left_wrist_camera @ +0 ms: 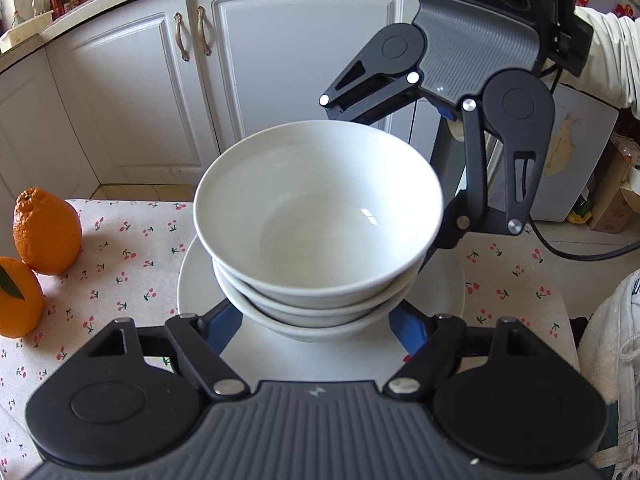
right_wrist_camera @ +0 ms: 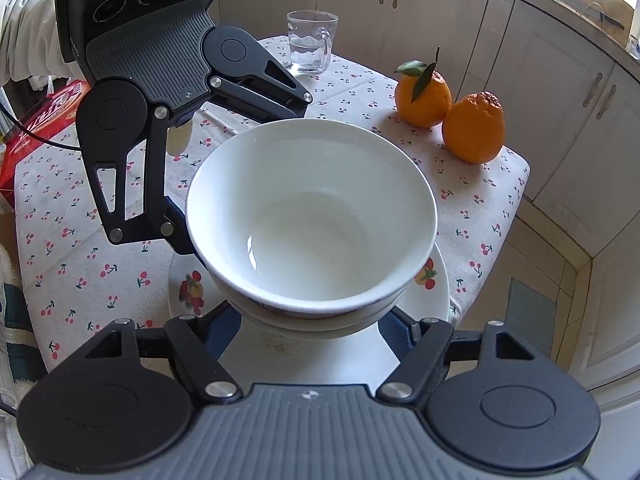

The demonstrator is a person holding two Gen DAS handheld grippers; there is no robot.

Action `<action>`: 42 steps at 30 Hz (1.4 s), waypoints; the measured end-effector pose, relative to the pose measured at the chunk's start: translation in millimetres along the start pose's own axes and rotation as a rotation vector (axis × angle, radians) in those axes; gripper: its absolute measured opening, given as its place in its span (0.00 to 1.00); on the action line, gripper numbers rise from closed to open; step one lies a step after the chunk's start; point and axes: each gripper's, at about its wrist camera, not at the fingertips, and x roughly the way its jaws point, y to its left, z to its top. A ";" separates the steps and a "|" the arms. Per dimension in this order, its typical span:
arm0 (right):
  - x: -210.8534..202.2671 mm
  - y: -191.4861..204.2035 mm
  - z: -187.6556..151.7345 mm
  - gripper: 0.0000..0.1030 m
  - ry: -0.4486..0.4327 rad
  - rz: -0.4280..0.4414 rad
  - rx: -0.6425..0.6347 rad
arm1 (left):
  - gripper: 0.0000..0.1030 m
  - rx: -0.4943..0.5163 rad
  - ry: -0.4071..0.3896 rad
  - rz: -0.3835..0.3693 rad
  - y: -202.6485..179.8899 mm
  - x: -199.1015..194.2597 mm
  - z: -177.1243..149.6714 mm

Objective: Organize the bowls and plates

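Bowls (left_wrist_camera: 318,216), three glossy white ones nested, sit on a fruit-printed plate (right_wrist_camera: 188,292) on the cherry-print tablecloth (right_wrist_camera: 72,216). My left gripper (left_wrist_camera: 316,328) and right gripper (right_wrist_camera: 310,326) flank the stack, contact hidden. Two dimpled oranges (right_wrist_camera: 472,128) lie beside the plate; only my right view shows the water glass (right_wrist_camera: 310,42) beyond.

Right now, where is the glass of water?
In the right wrist view the glass stands at the far edge of the cherry-print tablecloth, behind the stack of white bowls and left of the two oranges.
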 end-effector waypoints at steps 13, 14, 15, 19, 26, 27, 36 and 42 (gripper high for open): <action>-0.8 1.4 -3.2 0.78 -0.016 -0.019 0.012 | 0.92 0.006 -0.029 0.040 -5.1 -5.9 -5.5; -2.2 1.9 -4.4 0.80 -0.022 -0.018 0.023 | 0.92 0.004 -0.035 0.056 -7.5 -9.8 -6.9; -4.5 2.7 -5.8 0.83 -0.029 -0.020 0.033 | 0.92 -0.001 -0.039 0.070 -9.8 -13.8 -8.4; -20.8 14.9 -11.3 0.86 -0.059 -0.062 0.066 | 0.92 -0.029 -0.084 0.206 -28.2 -41.0 -16.3; -61.5 66.8 -20.3 1.00 -0.152 -0.396 0.320 | 0.99 -0.228 -0.255 0.623 -90.6 -86.9 -31.9; -64.7 76.2 -21.1 1.00 -0.164 -0.455 0.371 | 1.00 -0.266 -0.277 0.681 -102.2 -91.2 -32.4; -94.3 157.3 -31.3 1.00 -0.279 -0.736 0.680 | 0.99 -0.623 -0.267 0.872 -164.7 -122.4 -29.0; -107.3 190.1 -35.2 1.00 -0.295 -0.775 0.683 | 1.00 -0.661 -0.268 0.868 -186.8 -133.9 -33.0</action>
